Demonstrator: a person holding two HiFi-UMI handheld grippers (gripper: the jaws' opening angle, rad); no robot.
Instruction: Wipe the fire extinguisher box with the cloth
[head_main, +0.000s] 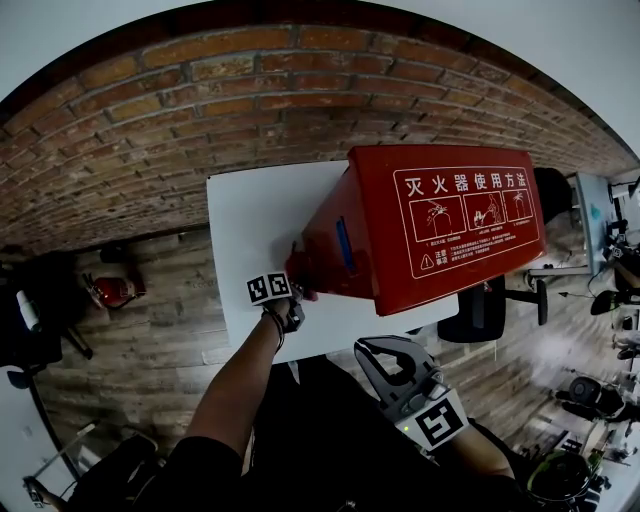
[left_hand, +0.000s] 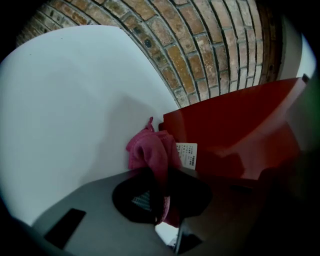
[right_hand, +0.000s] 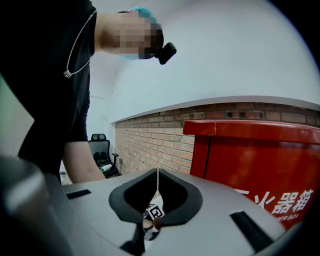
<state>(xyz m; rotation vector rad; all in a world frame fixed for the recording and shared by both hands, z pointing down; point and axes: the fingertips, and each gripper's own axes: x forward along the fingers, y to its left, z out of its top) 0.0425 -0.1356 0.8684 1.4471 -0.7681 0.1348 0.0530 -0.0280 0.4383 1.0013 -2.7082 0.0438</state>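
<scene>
- The left gripper (head_main: 296, 300) is closed on the one pink cloth (left_hand: 150, 150), so that the cloth can be pressed to the box. It is found at 8 o'clock of the box, by the low part of the side wall.
- The single red fire extinguisher box (head_main: 430, 220) is set on the one white table (head_main: 250, 210), probably so that its walls can be reached.
- The right gripper (head_main: 385, 350), at 6 o'clock of the box, is closed on nothing and held apart from it, seemingly left idle. Two grippers are counted.
</scene>
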